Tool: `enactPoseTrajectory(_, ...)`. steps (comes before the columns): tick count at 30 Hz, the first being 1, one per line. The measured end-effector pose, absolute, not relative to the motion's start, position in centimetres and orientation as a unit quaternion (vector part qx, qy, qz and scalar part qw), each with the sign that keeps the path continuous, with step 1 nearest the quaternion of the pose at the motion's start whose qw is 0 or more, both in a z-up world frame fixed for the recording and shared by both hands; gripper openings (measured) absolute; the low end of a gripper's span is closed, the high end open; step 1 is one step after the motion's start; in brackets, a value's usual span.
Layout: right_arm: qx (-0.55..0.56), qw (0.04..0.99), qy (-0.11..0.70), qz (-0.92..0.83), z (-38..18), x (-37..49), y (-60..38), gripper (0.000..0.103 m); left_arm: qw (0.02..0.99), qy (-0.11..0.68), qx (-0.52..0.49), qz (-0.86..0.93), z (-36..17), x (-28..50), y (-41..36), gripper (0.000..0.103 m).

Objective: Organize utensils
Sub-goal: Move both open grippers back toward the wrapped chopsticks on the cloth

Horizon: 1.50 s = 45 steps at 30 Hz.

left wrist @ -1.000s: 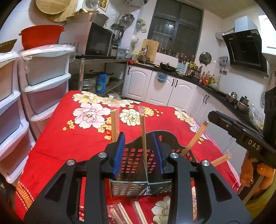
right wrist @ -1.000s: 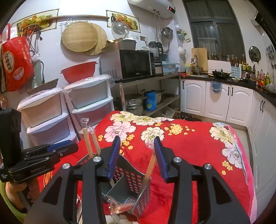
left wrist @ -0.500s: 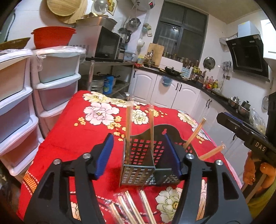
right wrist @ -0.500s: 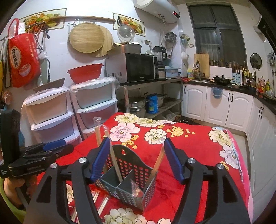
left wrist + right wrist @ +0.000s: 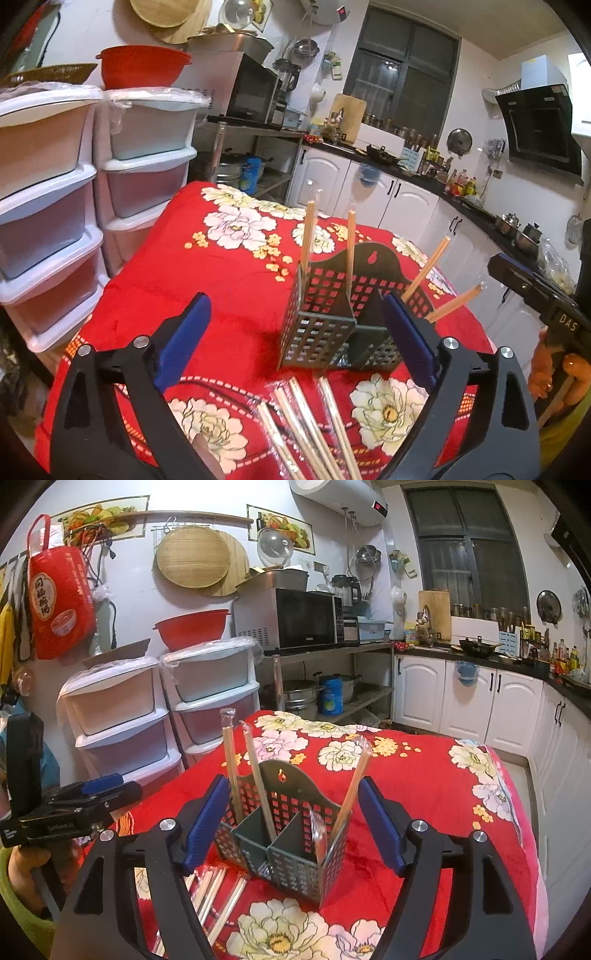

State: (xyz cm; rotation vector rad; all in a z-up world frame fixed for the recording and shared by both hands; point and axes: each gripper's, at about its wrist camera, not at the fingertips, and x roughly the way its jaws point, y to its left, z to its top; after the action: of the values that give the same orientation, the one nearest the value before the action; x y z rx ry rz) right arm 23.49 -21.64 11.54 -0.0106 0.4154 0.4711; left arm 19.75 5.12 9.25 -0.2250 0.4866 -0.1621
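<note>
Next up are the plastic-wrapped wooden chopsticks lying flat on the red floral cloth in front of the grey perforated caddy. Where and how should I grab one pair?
Take the outermost pair of the wrapped chopsticks near mid-length, coming from above with the left gripper, whose open jaws have just been widening. Set the jaws across the pair's width: they lie flat, packed side by side, ends toward the grey caddy, so an end-on approach looks blocked.

Red floral tablecloth (image 5: 236, 295), stacked plastic drawers (image 5: 122, 716), red bowl (image 5: 190, 627), microwave (image 5: 295, 618), white cabinets (image 5: 465, 698)
</note>
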Motion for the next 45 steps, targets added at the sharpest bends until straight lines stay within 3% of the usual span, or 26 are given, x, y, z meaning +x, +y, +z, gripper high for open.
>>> enactPoseTrajectory(11,-0.015,0.944,0.225,0.24,9.4,20.9,-21.3,0.07,0.956,0.262,-0.115,-0.065,6.7,17.9,6.1,0.088)
enactPoseTrajectory(45,-0.02,0.914,0.324,0.242,0.7,19.1,-21.2,0.07,0.928,0.345,-0.124,-0.06,-0.8,14.9,7.3,0.085)
